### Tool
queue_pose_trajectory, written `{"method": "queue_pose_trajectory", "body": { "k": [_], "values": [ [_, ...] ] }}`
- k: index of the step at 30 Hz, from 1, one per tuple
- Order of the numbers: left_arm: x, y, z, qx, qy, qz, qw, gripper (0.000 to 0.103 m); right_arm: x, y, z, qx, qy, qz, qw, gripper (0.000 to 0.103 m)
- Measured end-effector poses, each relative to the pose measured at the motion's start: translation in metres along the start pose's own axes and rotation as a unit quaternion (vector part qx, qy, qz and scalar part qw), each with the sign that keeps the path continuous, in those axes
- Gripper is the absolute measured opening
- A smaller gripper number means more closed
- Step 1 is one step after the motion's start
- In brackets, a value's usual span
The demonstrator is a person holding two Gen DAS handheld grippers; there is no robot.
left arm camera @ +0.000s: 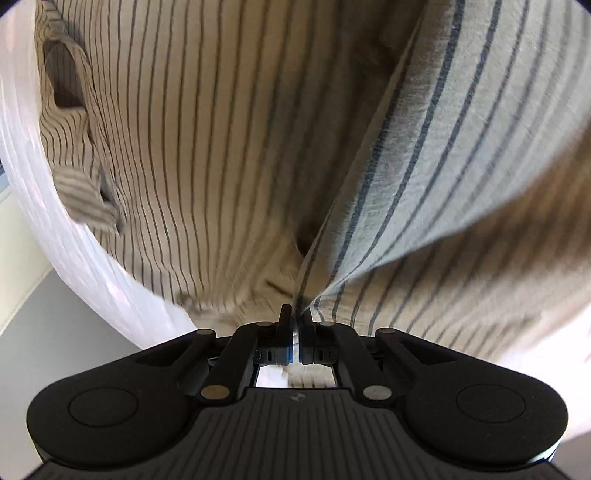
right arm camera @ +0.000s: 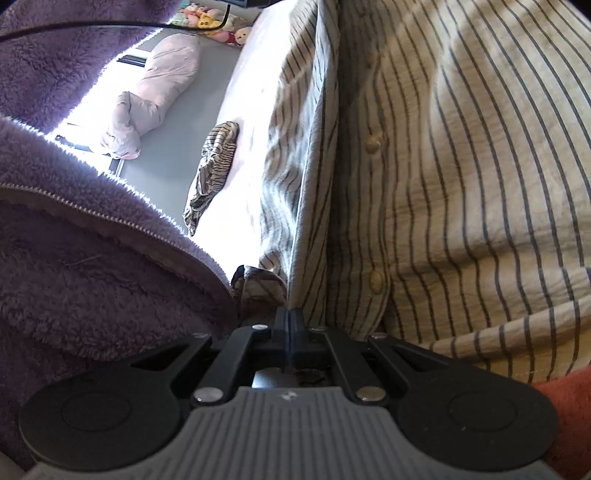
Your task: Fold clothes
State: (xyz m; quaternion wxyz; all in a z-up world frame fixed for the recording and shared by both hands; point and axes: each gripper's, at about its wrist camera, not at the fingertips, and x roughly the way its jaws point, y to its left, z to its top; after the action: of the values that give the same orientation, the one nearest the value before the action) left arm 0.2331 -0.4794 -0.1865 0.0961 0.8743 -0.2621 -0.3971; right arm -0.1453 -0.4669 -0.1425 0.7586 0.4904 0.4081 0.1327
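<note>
A beige shirt with thin dark stripes [left arm camera: 229, 147] fills the left wrist view and hangs close to the camera. My left gripper [left arm camera: 295, 317] is shut on a fold of the striped shirt. The same shirt shows in the right wrist view [right arm camera: 461, 184], with its button placket [right arm camera: 373, 144] running down the middle. My right gripper [right arm camera: 290, 317] is shut on the shirt's edge beside the placket. One sleeve [right arm camera: 214, 166] trails over the white bed surface [right arm camera: 243, 140].
The person's purple fleece jacket [right arm camera: 92, 277] with a zipper fills the left of the right wrist view. A pink bundle [right arm camera: 147, 92] lies on the grey floor [right arm camera: 177, 147], with plush toys [right arm camera: 210, 20] beyond. An orange-red patch [right arm camera: 565, 413] is at the lower right.
</note>
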Motion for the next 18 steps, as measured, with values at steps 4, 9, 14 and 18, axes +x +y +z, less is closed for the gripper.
{"method": "queue_pose_trajectory", "body": {
  "k": [4,9,14,18],
  "values": [
    [0.003,-0.003,0.007,-0.037,0.012,0.005,0.9992,0.018,0.004,0.005,-0.001,0.003,0.0,-0.007,1.0,0.001],
    [-0.021,-0.005,-0.006,-0.146,0.024,0.019,0.9888,0.04,0.01,0.013,0.0,0.002,0.002,-0.019,1.0,0.001],
    [-0.073,-0.024,-0.019,-0.286,0.046,0.009,0.957,0.041,0.012,0.024,-0.004,-0.008,-0.008,-0.032,0.999,0.001],
    [-0.117,-0.047,-0.013,-0.355,0.056,-0.005,0.9331,0.042,0.013,0.033,-0.008,-0.017,-0.017,-0.042,0.999,0.001]
  ]
}}
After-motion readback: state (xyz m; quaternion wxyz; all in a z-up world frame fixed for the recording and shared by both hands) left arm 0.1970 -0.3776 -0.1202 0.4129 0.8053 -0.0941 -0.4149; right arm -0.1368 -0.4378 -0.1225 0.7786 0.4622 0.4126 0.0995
